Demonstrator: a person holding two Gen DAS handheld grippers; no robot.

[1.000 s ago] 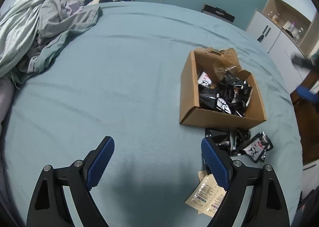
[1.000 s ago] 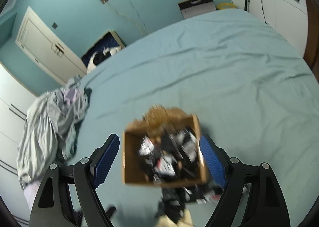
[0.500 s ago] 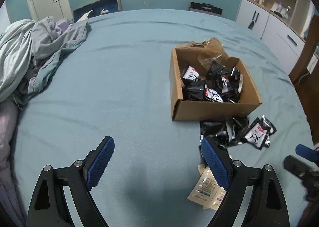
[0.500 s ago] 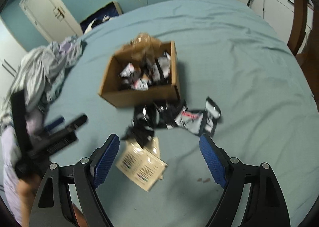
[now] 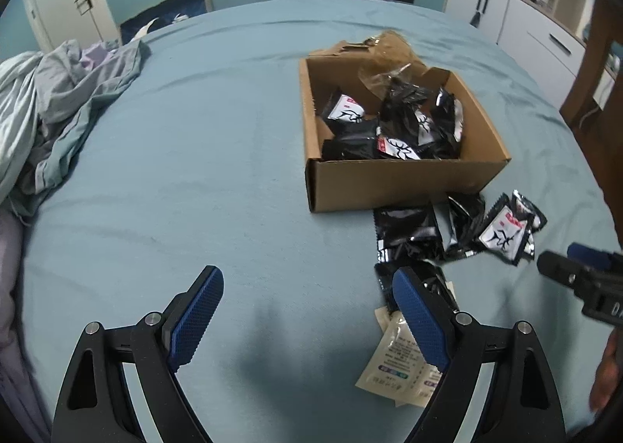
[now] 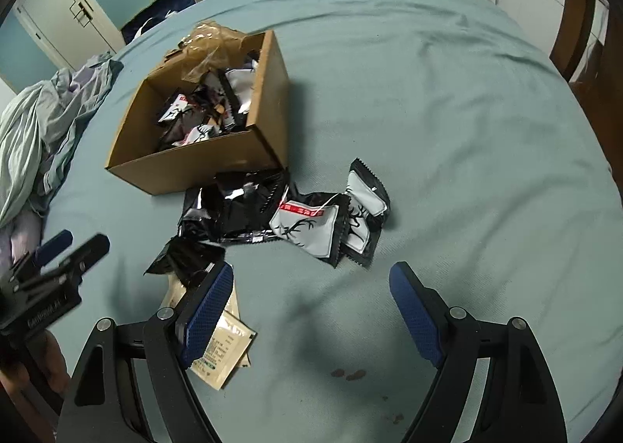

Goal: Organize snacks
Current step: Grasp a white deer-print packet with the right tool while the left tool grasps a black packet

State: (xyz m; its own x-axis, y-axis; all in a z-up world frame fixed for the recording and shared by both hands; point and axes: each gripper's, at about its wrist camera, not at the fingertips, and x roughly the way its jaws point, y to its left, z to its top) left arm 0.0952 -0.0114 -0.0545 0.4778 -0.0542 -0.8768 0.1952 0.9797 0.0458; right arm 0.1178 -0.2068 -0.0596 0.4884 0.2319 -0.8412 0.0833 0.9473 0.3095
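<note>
An open cardboard box (image 5: 405, 186) (image 6: 194, 166) sits on the blue bed, holding several black and white snack packets (image 5: 393, 123). More black and white packets (image 5: 459, 228) (image 6: 307, 221) lie loose on the bed just in front of the box, and beige sachets (image 5: 397, 369) (image 6: 222, 345) lie nearer. My left gripper (image 5: 307, 310) is open and empty, low over the bed, left of the loose packets. My right gripper (image 6: 311, 310) is open and empty, just short of the loose packets. Each gripper also shows at the edge of the other's view (image 5: 584, 279) (image 6: 50, 267).
Crumpled bedclothes (image 5: 50, 100) (image 6: 35, 131) are piled at the left of the bed. White cabinets (image 5: 518, 22) and a wooden frame (image 6: 580, 14) stand to the right. A small dark stain (image 6: 348, 375) marks the sheet near my right gripper.
Both grippers have come lower and closer to the box and loose packets. The right gripper swung down from above the box to the bed in front of it. Both stay open.
</note>
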